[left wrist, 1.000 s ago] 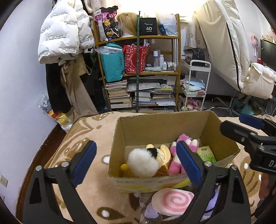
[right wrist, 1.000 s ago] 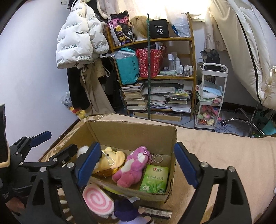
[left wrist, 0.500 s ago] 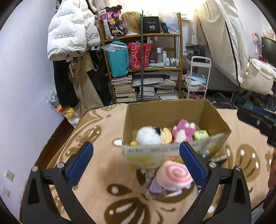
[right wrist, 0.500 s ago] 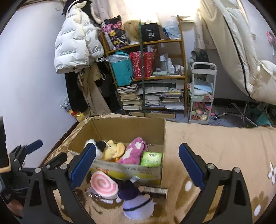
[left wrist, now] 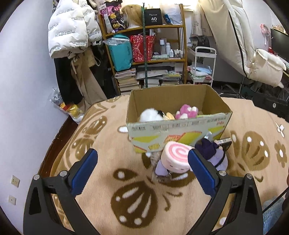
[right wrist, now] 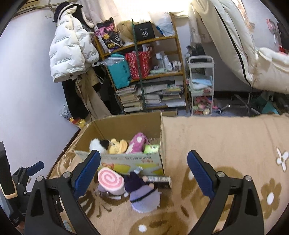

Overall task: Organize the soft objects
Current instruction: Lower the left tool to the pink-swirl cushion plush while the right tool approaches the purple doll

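Cardboard, brown and open-topped, forms one box (left wrist: 178,134) standing on the tan floral carpet (left wrist: 108,162); printed characters run along its near wall but are too blurred to read. Inside lie three plush toys: one white-and-black fluffy toy (left wrist: 149,115) at the left, one yellow plush (right wrist: 117,145) beside it, and one pink plush with white spots (left wrist: 186,112) to the right. One green packet (right wrist: 151,148) sits at the right end of the box; its print cannot be read.

Two more soft toys rest on the carpet against the box's near wall: one round pink-and-white swirl cushion (left wrist: 176,156) and, touching its right side, one purple plush doll (right wrist: 143,192). One dark flat carton (right wrist: 159,179) lies just behind the doll.

Both pairs of tongs are spread wide apart and hold nothing: the left tongs (left wrist: 142,169) hover near the swirl cushion, and the right tongs (right wrist: 143,170) hang above the two loose toys.

Far back, a wooden shelf (left wrist: 144,45) carries one black box marked "40" (left wrist: 153,17), and one white puffer jacket (left wrist: 70,27) bears rows of small lettering too fine to read.
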`<state>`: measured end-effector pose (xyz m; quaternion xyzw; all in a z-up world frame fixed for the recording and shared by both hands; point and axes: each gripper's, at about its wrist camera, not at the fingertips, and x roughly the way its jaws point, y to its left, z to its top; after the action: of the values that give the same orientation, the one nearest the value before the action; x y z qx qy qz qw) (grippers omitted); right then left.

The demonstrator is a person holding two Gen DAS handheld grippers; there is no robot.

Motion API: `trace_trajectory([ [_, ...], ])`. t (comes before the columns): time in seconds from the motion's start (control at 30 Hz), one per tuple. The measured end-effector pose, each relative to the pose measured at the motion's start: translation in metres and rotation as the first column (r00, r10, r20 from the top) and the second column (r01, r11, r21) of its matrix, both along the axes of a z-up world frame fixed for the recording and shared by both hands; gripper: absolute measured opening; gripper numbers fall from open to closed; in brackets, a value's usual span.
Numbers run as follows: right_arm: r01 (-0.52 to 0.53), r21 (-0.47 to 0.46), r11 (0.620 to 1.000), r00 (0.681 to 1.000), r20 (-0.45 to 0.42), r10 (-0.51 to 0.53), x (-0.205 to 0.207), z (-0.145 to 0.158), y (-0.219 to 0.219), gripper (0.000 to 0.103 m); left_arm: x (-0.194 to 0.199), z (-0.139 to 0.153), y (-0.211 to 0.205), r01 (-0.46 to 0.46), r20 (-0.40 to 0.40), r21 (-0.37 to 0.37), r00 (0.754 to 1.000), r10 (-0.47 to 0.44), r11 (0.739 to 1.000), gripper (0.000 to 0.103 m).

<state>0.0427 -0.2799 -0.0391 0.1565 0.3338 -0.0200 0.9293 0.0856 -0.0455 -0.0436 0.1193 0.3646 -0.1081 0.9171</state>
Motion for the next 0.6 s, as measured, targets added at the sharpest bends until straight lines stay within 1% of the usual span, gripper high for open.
trace_trajectory([
  [0.13,0.009,0.011,1.0,0.999,-0.031,-0.008,-0.004,-0.006,0.0,0.101,-0.002,-0.003,0.0,-0.002,-0.018,-0.003,1.0,0.001,1.0,0.099],
  [0.37,0.004,0.004,1.0,0.997,-0.076,-0.004,0.003,-0.016,0.004,0.101,0.0,-0.01,-0.005,0.022,-0.032,0.0,0.999,-0.022,1.0,0.099],
  [0.6,-0.001,0.003,1.0,0.989,-0.149,0.002,0.018,-0.036,0.01,0.101,0.009,-0.027,-0.02,0.062,-0.079,0.016,0.995,-0.061,0.998,0.099],
])
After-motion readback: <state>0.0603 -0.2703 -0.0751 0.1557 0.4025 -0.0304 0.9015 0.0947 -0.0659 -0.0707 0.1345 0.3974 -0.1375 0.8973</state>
